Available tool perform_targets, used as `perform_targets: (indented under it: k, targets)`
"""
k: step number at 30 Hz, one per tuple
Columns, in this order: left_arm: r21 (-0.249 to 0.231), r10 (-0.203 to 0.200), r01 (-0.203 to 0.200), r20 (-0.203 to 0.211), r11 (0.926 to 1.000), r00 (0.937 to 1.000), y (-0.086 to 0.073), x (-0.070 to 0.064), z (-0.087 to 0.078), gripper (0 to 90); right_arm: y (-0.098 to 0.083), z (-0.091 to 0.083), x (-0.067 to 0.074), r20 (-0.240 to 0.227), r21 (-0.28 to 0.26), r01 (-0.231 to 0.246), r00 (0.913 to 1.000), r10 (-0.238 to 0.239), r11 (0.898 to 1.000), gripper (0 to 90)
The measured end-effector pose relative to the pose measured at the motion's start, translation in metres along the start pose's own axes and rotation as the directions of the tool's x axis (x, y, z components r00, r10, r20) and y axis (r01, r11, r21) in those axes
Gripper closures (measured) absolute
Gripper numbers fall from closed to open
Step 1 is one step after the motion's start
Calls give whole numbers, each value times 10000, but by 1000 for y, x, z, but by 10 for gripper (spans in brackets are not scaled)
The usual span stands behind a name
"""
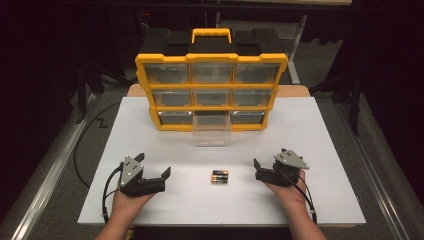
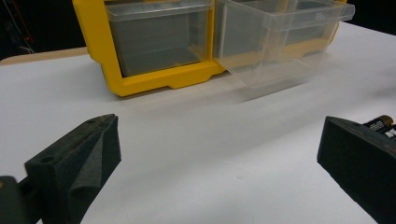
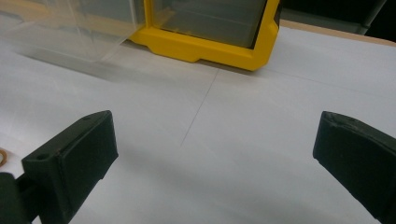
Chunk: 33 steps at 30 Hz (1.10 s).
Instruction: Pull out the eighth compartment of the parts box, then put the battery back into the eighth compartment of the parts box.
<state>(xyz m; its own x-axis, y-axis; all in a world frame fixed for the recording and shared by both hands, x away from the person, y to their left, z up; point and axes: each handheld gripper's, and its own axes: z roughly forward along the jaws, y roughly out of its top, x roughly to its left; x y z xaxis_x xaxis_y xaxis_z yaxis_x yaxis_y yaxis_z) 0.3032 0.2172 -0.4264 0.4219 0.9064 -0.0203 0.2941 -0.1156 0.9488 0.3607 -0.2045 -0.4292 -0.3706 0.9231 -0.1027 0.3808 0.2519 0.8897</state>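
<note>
A yellow organizer (image 1: 211,90) with clear drawers stands upright at the back of the white board. Its bottom middle drawer (image 1: 211,130) is pulled out over the board and looks empty. Two or three black-and-gold batteries (image 1: 220,176) lie side by side between my grippers. My left gripper (image 1: 153,165) rests on the board to their left, open with nothing in it. My right gripper (image 1: 270,157) rests to their right, also open. In the left gripper view the drawer (image 2: 280,37) is ahead and the batteries (image 2: 385,123) peek out behind the right jaw.
The white board (image 1: 310,200) lies on a tan tabletop (image 1: 295,91), with dark floor and metal rails around it. Cables trail from both grippers toward the front edge. A thin orange loop (image 3: 2,156) lies at the left edge of the right gripper view.
</note>
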Motion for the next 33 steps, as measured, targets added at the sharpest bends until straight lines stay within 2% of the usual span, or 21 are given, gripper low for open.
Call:
perform_targets:
  k: [9,16,21,26,29,33]
  targets:
    - [-99,-203,204,124,9997,9997,1,0,3,4,4,-3,1,140,154,464,9988,-466,9988,8]
    - [-164,-198,202,250,9997,9995,3,-2,0,4,8,-3,0,376,371,652,9971,-666,9972,8]
    - [-109,-217,219,153,9997,9996,3,-1,-2,4,8,1,0,342,832,401,9985,-431,9957,8]
    - [-114,-263,265,165,9996,9995,2,1,-6,4,8,1,0,256,1160,388,9988,-420,9925,10]
    - [-121,-317,320,190,9994,9993,2,2,-6,4,7,2,1,112,1504,454,9988,-476,9876,10]
    - [-51,-266,267,307,9996,9992,2,0,-5,4,5,2,0,-34,1962,277,9996,-276,9802,9]
